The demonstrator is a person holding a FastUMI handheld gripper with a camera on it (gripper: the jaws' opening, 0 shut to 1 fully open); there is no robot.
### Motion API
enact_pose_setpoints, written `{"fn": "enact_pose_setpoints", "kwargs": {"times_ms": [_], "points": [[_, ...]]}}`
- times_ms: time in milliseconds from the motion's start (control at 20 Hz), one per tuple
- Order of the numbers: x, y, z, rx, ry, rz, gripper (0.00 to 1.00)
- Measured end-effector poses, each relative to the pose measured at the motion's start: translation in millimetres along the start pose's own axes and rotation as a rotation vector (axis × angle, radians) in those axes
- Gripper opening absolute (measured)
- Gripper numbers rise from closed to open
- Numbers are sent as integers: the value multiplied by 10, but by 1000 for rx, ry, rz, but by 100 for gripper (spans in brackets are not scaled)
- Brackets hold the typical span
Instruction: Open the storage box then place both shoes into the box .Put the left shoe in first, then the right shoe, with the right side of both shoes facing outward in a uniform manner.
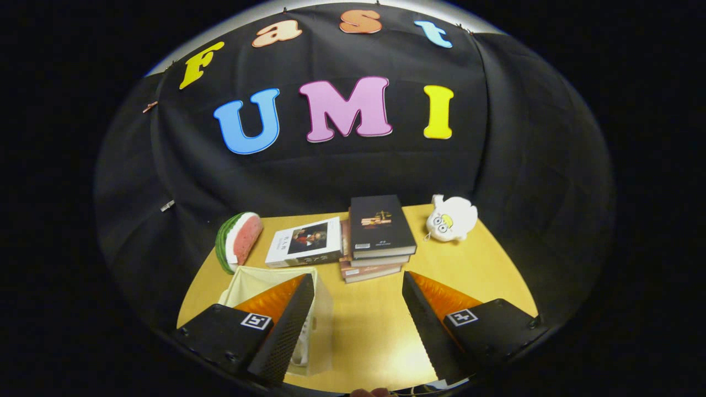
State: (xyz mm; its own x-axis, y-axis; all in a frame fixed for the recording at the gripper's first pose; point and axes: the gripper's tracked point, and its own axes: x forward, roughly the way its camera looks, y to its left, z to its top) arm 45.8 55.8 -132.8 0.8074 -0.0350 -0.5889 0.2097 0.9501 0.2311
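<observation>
The gripper (pixel 358 325) is hanging above the table, its two fingers spread wide with a broad gap between them and nothing held there. The left finger is pointing toward 1 o'clock, the right toward 11 o'clock. Each finger is carrying a small square marker near its base, at about 7 and 5 o'clock.

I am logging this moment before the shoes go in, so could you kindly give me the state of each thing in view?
gripper: open, nothing between the fingers.
storage box: translucent, partly behind one finger; lid unclear.
white book: closed, flat.
stack of books: closed, piled.
watermelon slice: standing on edge.
plush toy: on table.
</observation>
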Motion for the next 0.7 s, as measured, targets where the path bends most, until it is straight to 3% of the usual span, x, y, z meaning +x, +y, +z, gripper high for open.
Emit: {"fn": "enact_pose_setpoints", "kwargs": {"times_ms": [200,700], "points": [[-193,-355,277,-37,-92,-79,99],[-858,-799,924,-108,-363,-169,97]]}}
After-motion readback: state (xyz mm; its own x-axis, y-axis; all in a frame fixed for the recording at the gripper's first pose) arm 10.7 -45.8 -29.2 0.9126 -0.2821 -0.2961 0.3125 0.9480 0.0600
